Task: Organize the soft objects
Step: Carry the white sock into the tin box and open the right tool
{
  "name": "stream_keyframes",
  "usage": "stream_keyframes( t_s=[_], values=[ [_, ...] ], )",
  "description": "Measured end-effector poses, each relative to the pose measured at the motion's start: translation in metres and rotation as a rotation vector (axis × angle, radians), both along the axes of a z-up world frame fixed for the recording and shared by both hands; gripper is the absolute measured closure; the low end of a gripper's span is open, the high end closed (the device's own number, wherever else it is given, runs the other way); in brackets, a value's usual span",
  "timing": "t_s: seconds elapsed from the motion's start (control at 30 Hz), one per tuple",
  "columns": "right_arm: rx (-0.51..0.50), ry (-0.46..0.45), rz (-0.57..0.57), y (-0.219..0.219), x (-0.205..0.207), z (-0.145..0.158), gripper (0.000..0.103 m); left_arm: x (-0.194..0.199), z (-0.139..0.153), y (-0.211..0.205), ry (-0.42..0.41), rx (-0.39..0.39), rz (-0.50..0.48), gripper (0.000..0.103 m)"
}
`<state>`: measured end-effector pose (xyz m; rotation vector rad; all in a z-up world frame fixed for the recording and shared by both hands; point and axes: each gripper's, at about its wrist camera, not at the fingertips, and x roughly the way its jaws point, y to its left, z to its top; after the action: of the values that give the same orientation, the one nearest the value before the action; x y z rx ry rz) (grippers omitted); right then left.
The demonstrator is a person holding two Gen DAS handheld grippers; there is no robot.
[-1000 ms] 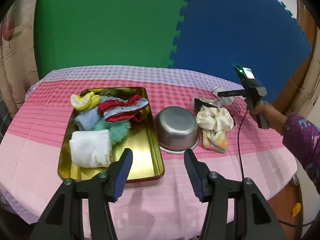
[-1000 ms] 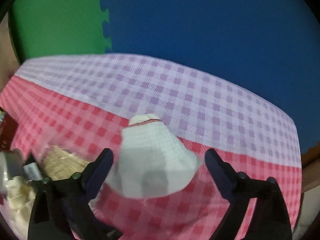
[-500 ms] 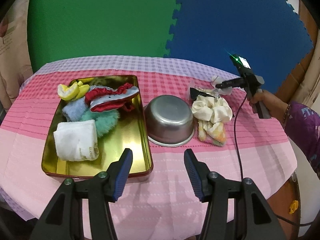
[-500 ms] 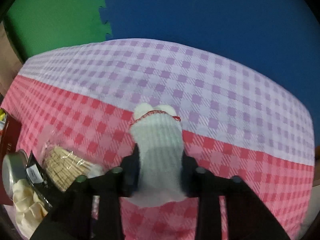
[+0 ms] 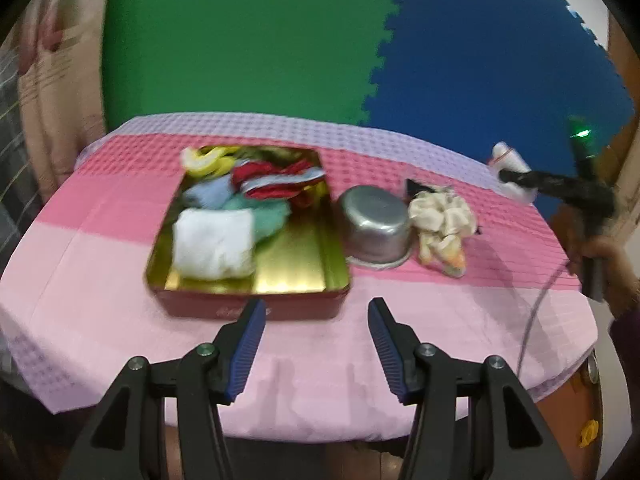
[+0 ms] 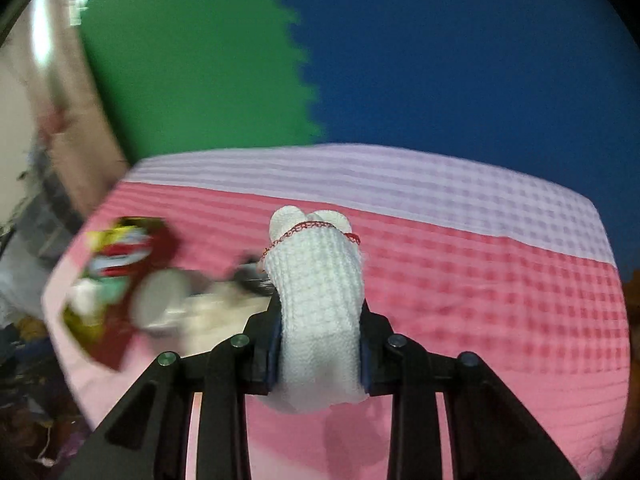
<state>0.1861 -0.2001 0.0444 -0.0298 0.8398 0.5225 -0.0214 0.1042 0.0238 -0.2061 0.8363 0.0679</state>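
The white sock (image 6: 320, 320) is showing a ribbed knit with red stitched trim; the tray (image 5: 296, 276) is gleaming as glossy gold metal; the bowl (image 5: 374, 224) is looking like dull brushed steel; the tablecloth (image 5: 120, 280) is lying matt and waffle-woven; the ridged pads (image 5: 250, 344) are looking like blue rubber.

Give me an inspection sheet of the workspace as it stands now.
Surface: table under pink and lilac checked cloth.
Job's things: white sock lifted clear of the cloth; gold tray holding a folded white cloth and other soft items; cream scrunchie beside the tray.
Clutter: upturned steel bowl; a packet behind the scrunchie, too blurred to identify.
Grippers: left tool open, empty; right tool shut on white sock.
Cables: one cable hanging near the right hand.
Surroundings: green and blue foam mats behind.
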Motion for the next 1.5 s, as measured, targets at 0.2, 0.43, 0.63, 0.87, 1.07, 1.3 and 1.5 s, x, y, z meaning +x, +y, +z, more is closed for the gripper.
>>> stream_keyframes(
  t_s=[0.2,0.43,0.63,0.87,1.07,1.3,1.5],
  values=[
    [0.166,0.034,0.200,0.107,-0.048,0.021,0.075,-0.027,-0.009,0.023,0.004,0.014,0.089,0.049],
    [0.235,0.184,0.304,0.228,-0.063,-0.013,0.075,-0.050,-0.008,0.057,-0.032,0.041,0.178,0.049],
    [0.203,0.242,0.264,0.272,-0.059,-0.051,0.074,-0.057,-0.006,0.077,-0.054,0.008,0.210,0.049],
    [0.157,0.253,0.252,0.290,-0.054,-0.071,0.072,-0.055,-0.004,0.070,-0.056,0.104,0.180,0.049],
    [0.115,0.232,0.244,0.291,-0.053,-0.079,0.069,-0.053,-0.006,0.067,-0.043,0.109,0.157,0.049],
    [0.084,0.197,0.251,0.290,-0.055,-0.079,0.065,-0.050,-0.010,0.068,-0.023,0.092,0.153,0.049],
    [0.068,0.186,0.257,0.290,-0.058,-0.079,0.064,-0.045,-0.018,0.071,0.016,0.065,0.148,0.049]
  ],
)
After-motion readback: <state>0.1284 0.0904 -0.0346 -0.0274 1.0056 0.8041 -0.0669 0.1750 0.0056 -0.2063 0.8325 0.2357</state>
